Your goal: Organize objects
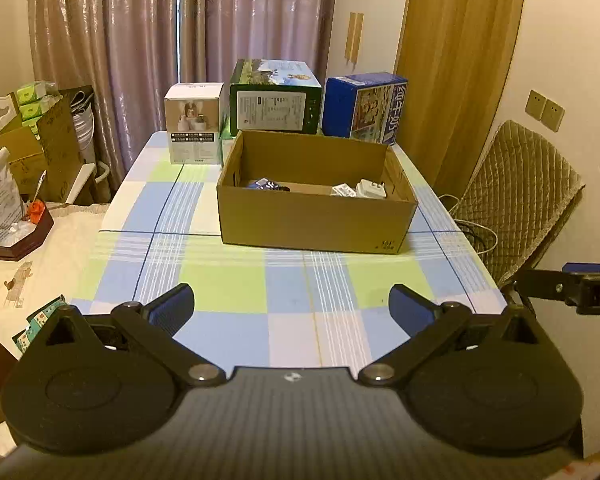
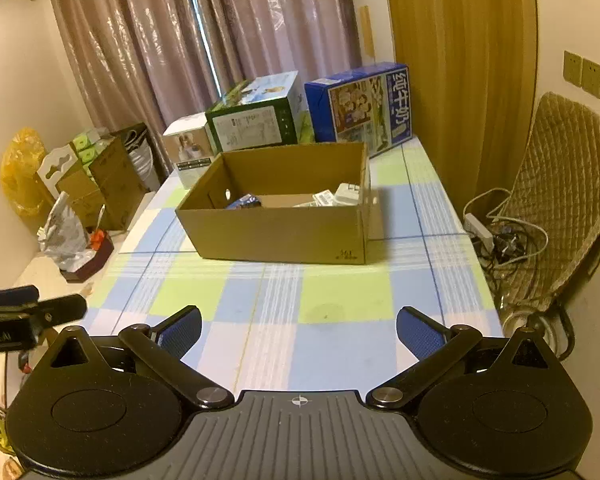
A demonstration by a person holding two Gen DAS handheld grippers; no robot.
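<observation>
Here both grippers hang back over the near edge of the table (image 1: pixel 228 276), side by side and empty: the left gripper (image 1: pixel 292 312) has its blue pads spread wide with nothing between them, and the right gripper (image 2: pixel 299 332) is spread just the same. The carton (image 1: pixel 316 220) sits open-topped in the middle of the checked cloth, presumably so that loose things can be dropped in from above. Inside it lie a white charger (image 1: pixel 371 189) and a small white pack (image 1: pixel 343 190) toward the right wall, and a blue packet (image 1: pixel 265 184) toward the left. Behind it three boxes stand in a row near the curtain: a white box (image 1: pixel 194 124), a green box (image 1: pixel 275 98) and a blue box (image 1: pixel 364 106). The near cloth is bare, so I judge the sorting is either done or paused.
</observation>
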